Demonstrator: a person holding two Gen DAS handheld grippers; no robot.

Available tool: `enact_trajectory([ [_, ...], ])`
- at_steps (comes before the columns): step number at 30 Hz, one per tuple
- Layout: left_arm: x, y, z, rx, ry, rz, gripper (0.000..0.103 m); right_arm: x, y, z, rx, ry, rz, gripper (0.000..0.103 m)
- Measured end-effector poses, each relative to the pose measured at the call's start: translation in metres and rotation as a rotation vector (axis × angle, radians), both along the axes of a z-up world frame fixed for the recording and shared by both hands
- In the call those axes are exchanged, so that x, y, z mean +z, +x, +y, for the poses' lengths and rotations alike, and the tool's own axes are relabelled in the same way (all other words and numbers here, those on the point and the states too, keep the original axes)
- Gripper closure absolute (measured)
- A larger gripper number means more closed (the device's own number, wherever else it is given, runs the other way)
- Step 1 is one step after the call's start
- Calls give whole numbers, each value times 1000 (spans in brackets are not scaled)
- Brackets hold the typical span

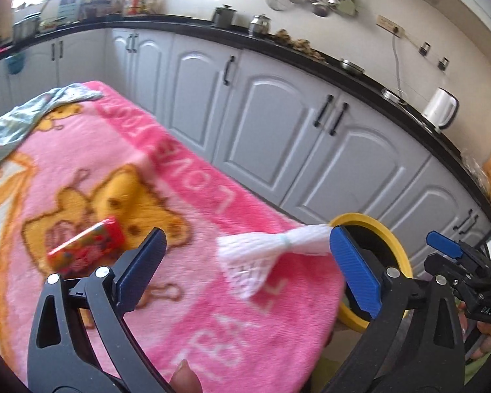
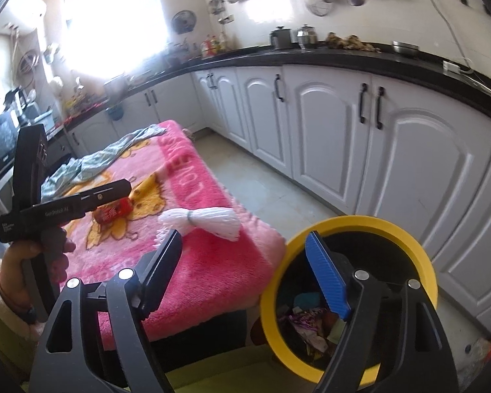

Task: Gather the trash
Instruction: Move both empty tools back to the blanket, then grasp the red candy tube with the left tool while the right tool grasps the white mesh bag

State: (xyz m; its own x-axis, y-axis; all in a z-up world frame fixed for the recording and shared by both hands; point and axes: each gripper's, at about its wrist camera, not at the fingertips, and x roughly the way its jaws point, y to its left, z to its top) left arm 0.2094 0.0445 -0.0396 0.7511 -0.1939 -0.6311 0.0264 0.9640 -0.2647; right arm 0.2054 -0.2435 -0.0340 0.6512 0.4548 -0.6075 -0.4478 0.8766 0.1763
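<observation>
A white foam net sleeve point(image 1: 271, 252) tied in the middle lies on the pink blanket point(image 1: 186, 327) near its right edge; it also shows in the right wrist view point(image 2: 206, 219). A red snack packet point(image 1: 88, 245) lies further left, also in the right wrist view point(image 2: 114, 213). A yellow-rimmed black bin point(image 2: 353, 229) with wrappers inside stands beside the table; its rim shows in the left wrist view point(image 1: 370, 222). My left gripper point(image 1: 245, 268) is open and empty above the blanket, the sleeve between its fingers' line. My right gripper point(image 2: 245, 262) is open and empty over the bin's edge.
A grey-green cloth point(image 1: 19, 121) lies at the blanket's far end. White cabinets point(image 2: 327, 124) under a black counter run along the wall behind, with a tiled floor strip point(image 2: 278, 190) between them and the table. A white kettle point(image 1: 440, 108) stands on the counter.
</observation>
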Motion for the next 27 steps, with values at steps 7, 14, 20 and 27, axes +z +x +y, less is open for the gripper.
enact_trajectory([
  [7, -11, -12, 50, 97, 34, 10, 11, -15, 19, 41, 68, -74, 6, 27],
  [14, -27, -21, 97, 161, 25, 48, 11, -38, 45, 73, 105, -117, 41, 27],
  [20, -54, -9, 118, 175, 46, 133, 11, -57, 68, 96, 132, -142, 82, 27],
  [27, -76, 7, 124, 155, 104, 176, 13, -71, 77, 116, 195, -165, 129, 56],
])
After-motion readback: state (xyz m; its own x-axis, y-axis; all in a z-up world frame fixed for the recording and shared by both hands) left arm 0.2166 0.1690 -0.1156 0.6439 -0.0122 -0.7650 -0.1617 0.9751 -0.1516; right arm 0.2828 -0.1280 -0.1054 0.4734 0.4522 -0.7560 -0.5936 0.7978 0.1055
